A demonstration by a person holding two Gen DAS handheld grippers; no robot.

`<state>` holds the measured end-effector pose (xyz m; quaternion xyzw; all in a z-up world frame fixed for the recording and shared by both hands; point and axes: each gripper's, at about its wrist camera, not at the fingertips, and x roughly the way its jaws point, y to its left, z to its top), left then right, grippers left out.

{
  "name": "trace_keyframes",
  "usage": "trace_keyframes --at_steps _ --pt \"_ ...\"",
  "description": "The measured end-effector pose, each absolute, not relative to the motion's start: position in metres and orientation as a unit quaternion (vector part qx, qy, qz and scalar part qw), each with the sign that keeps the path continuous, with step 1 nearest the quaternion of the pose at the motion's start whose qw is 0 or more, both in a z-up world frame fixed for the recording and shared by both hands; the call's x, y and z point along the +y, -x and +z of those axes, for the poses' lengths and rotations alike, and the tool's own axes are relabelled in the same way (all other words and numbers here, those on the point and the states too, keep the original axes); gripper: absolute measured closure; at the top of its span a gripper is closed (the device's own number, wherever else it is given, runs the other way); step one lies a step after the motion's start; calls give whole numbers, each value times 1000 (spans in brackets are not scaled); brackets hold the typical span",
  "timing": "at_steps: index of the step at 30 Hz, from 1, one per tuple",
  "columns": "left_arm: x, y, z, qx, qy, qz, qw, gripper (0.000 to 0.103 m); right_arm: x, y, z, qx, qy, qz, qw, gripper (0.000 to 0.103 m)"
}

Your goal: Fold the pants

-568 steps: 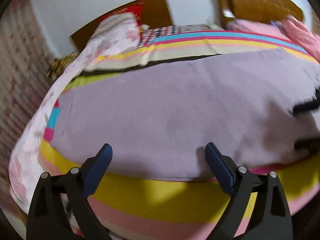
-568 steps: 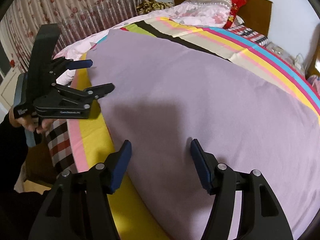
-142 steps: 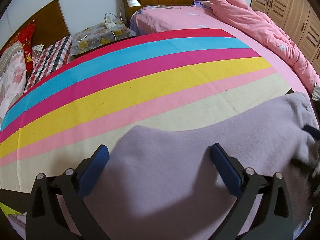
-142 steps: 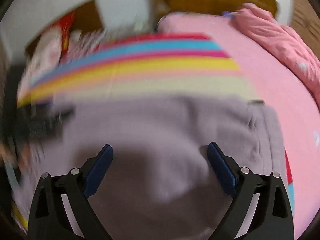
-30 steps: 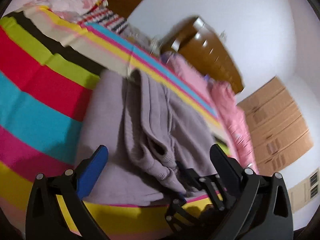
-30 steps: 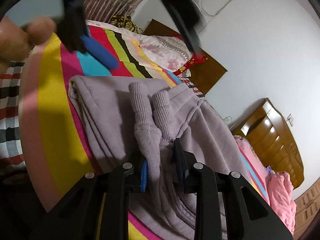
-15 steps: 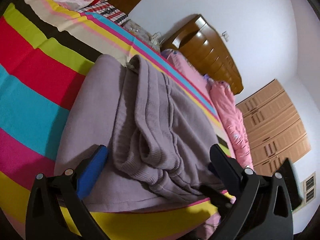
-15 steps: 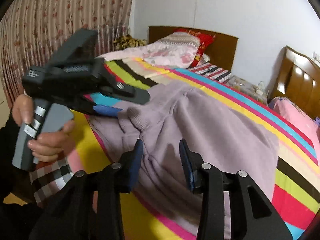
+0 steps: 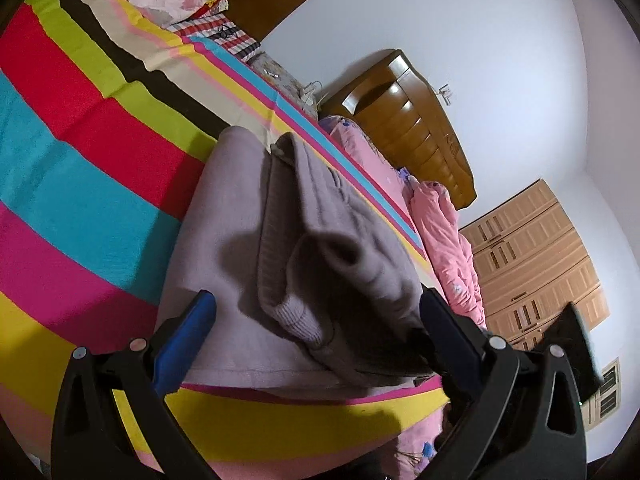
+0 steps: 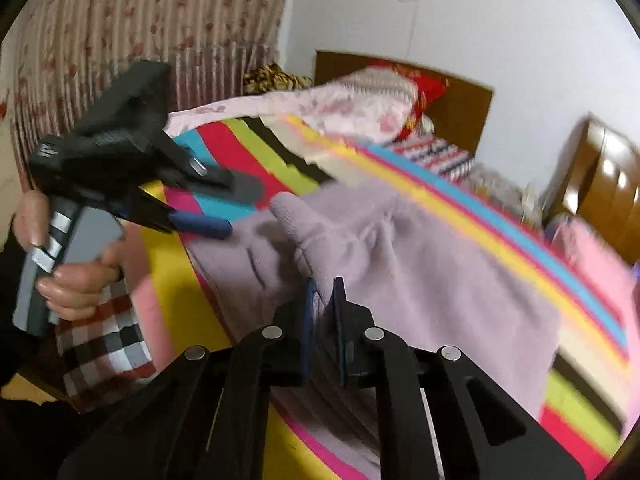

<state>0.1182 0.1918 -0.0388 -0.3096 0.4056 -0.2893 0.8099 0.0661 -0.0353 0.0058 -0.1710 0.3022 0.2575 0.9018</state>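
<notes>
The lilac pants (image 9: 224,248) lie partly folded on the striped bedspread (image 9: 72,168), their ribbed cuffs (image 9: 292,312) bunched on top near the bed's edge. My left gripper (image 9: 316,320) is open, its blue pads either side of the cuffs, just above the cloth. It also shows in the right wrist view (image 10: 208,204), held in a hand. My right gripper (image 10: 323,296) is shut on a lifted fold of the pants (image 10: 420,256) near the cuff end.
Flowered bedding and a red pillow (image 10: 420,84) lie at the head of the bed. A second bed with pink bedding (image 9: 444,232) and a wooden headboard (image 9: 416,120) stands beyond. A wardrobe (image 9: 532,264) is further off. Curtains (image 10: 100,48) hang at left.
My right gripper has closed on the pants and raised a fold. My left gripper has moved closer over the cuffs, still open.
</notes>
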Motion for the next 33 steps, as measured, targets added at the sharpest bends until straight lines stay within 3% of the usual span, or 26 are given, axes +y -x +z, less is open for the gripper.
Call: trace_keyframes --at_steps 6,8,10,13,21,24,25,28,30,33 --pt "189 -118 -43 406 304 -286 813 2 -27 -60 -45 348 179 265 881 91" --pt "187 -117 -40 407 298 -285 815 2 -38 -66 -38 359 128 278 882 85" --pt "186 -116 -38 404 299 -284 817 2 -47 -74 -35 374 83 305 872 71" --pt "189 -114 -35 401 300 -281 819 2 -46 -74 -36 379 82 322 863 63" --pt "196 -111 -28 395 299 -278 823 2 -16 -48 -48 333 276 318 844 63" --pt "197 -111 -26 396 297 -282 822 2 -19 -48 -48 322 307 333 832 73" --pt "196 -111 -26 396 296 -283 822 2 -24 -52 -45 329 293 347 828 79" --pt "195 -112 -25 397 293 -290 820 2 -47 -73 -32 345 231 392 821 85" --pt "191 -114 -25 401 286 -292 820 2 -49 -77 -36 351 244 405 808 85" --pt "188 -116 -27 405 280 -289 821 2 -36 -68 -40 343 291 401 798 76"
